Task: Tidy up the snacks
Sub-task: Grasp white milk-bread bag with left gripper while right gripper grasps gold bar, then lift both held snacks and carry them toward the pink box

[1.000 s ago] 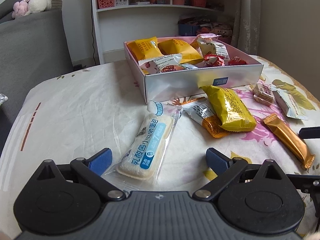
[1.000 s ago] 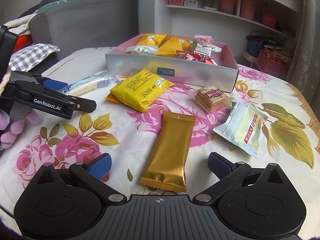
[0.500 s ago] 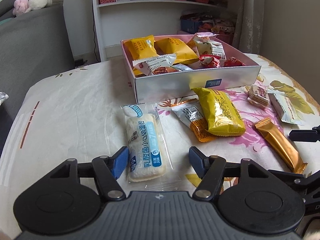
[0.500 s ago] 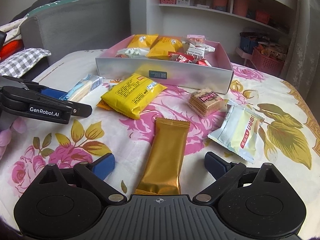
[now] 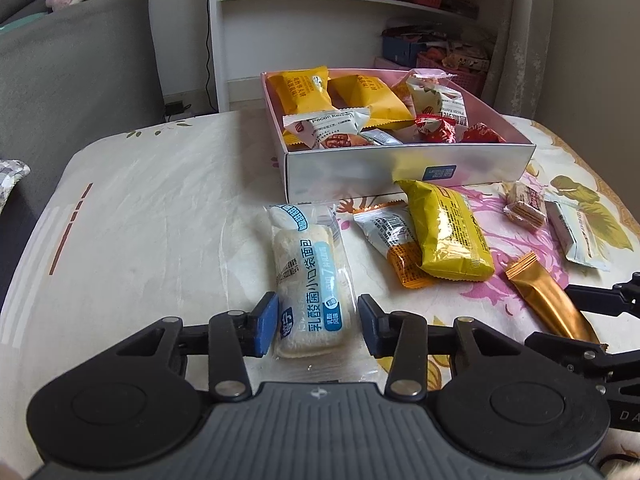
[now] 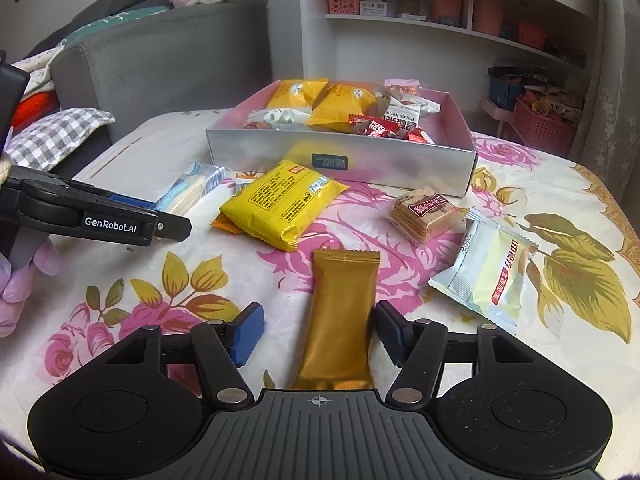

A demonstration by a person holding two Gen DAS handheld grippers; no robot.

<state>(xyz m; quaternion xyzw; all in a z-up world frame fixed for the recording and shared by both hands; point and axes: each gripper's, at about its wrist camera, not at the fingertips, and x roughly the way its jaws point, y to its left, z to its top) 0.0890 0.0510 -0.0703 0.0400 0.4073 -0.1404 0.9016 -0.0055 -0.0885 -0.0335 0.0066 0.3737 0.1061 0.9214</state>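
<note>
Left gripper (image 5: pixel 318 322) has narrowed around the bread packet (image 5: pixel 310 280), pads nearly touching (right gripper (image 6: pixel 318 334) likewise closing on gold bar (image 6: pixel 340 320)); lifts toward box (image 5: pixel 400 168) likely next.

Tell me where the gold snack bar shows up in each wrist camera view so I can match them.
Left wrist view: the gold snack bar lies at the lower right, partly behind the right gripper.
Right wrist view: it lies bottom centre, between the right gripper's open fingers.
Shared landmark: the silver box of snacks, with the yellow packet in front of it.
</note>
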